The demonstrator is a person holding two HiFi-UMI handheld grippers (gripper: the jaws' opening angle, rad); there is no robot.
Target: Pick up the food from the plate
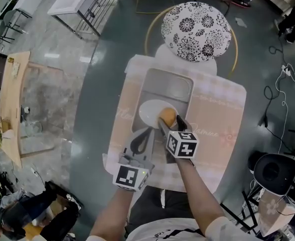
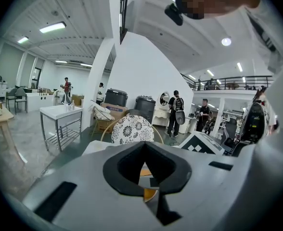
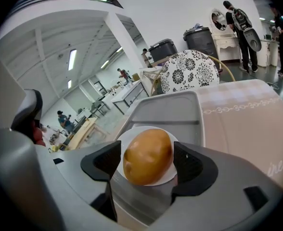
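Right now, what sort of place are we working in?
Probably a big open-plan workshop or lab hall, not a home kitchen: a railed mezzanine up at the far side, strip lights on a high ceiling, and people standing beyond a metal table and bins.

A tray (image 1: 168,83) lies on the surface (image 1: 223,115); a plate (image 1: 148,112) sits in the tray's near part; the food (image 1: 167,116) rests on the plate's right side, between the right gripper (image 1: 170,124) jaws; the left gripper (image 1: 146,133) is just left, at the plate's near rim; a chair (image 1: 196,31) stands behind the surface.
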